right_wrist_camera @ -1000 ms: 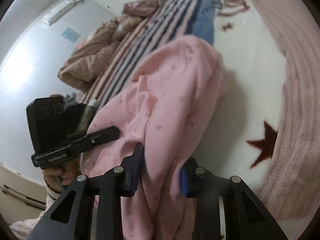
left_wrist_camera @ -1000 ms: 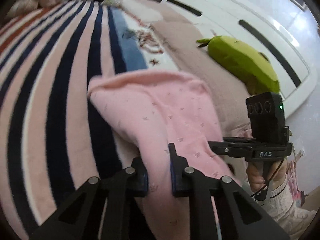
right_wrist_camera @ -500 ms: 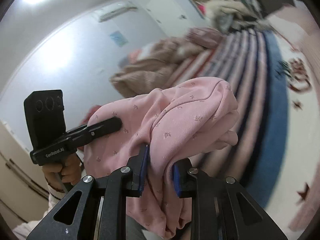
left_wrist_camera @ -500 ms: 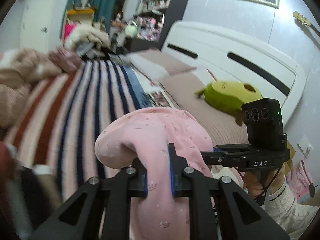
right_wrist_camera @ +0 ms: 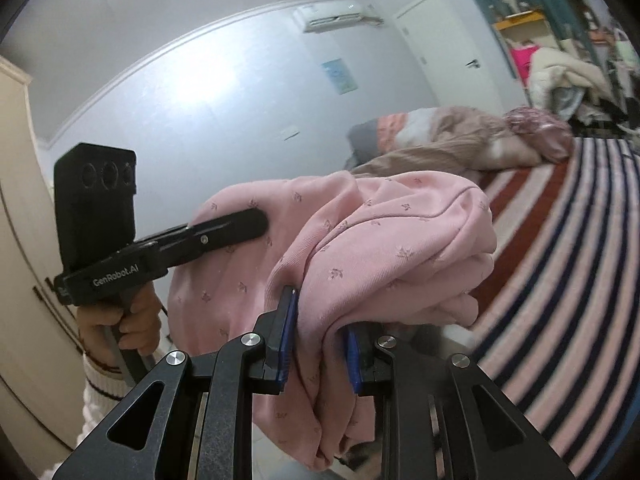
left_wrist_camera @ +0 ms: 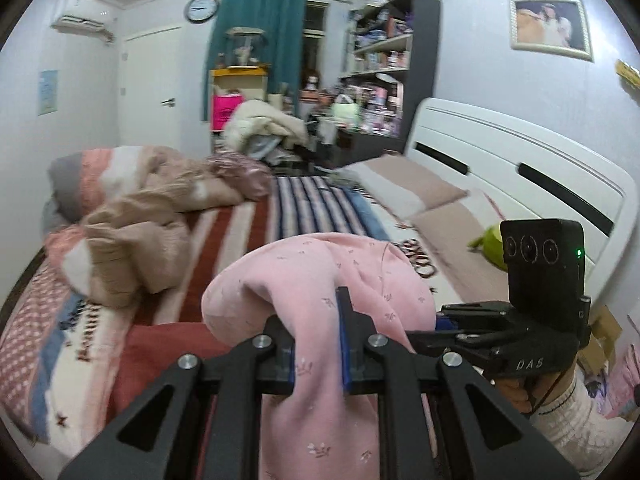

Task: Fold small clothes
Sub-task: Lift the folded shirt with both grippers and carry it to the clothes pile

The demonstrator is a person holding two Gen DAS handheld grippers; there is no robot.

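Note:
A small pink garment (left_wrist_camera: 320, 280) with a tiny flower print hangs in the air above the bed, bunched over both grippers. My left gripper (left_wrist_camera: 318, 344) is shut on one part of it. My right gripper (right_wrist_camera: 320, 344) is shut on another fold of the same pink garment (right_wrist_camera: 384, 248). The two grippers are close side by side: the right gripper shows at the right in the left wrist view (left_wrist_camera: 500, 336), and the left gripper shows at the left in the right wrist view (right_wrist_camera: 224, 232), its finger pressed into the cloth.
Below lies a bed with a striped blanket (left_wrist_camera: 320, 208) and a white headboard (left_wrist_camera: 520, 176). A crumpled beige quilt (left_wrist_camera: 140, 232) lies on the left, pillows (left_wrist_camera: 412, 188) and a green plush (left_wrist_camera: 490, 246) on the right. Cluttered shelves (left_wrist_camera: 380, 68) stand behind.
Both grippers have lifted the pink garment off the bed and tilted up from looking down at the blanket to looking across the room. The right jaws closed tighter on the cloth.

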